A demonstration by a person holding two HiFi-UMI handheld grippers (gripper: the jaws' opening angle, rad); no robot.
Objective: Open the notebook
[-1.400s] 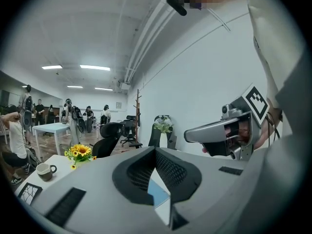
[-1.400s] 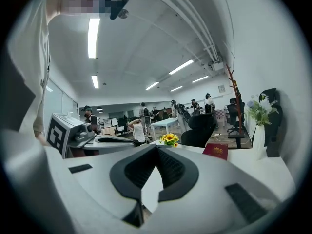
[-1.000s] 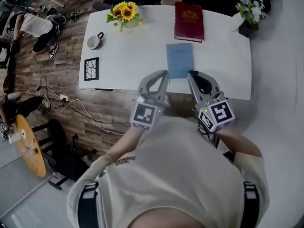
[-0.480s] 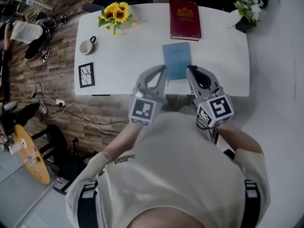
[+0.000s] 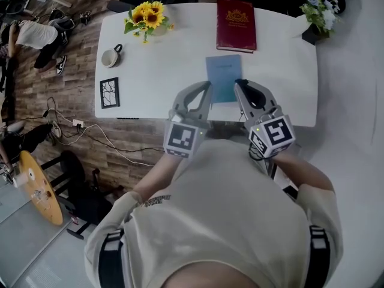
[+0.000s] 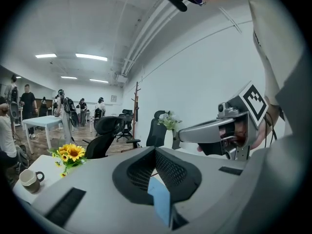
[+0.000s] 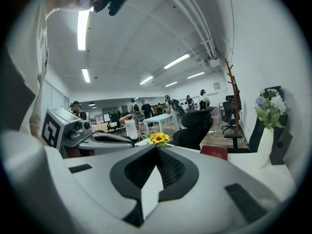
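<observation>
Both claws have crept a little farther over the near edge of the tabletop point(image 5: 174, 59) since the earlier frame, and now their tips flank the notebook's near half instead of its near corners. The blue notebook point(image 5: 224, 77) lies closed and flat near the middle of the near edge, its long axis running near to far, with a red book point(image 5: 236, 17) well beyond its far end. The left claw point(image 5: 209, 86) has its tip just beside the notebook's left edge. The right claw point(image 5: 239, 84) sits at the right edge, perhaps just over it. Neither is clearly nearer, and I cannot tell from here which long edge is the spine. Each claw has its jaws together with nothing gripped: blue cover shows through the gap behind the left tips, bare white tabletop behind the right. Both point away from the body and slightly downward, marker cubes toward the person's chest. Lifting the cover likely calls for a tip slipped under the free long edge.
</observation>
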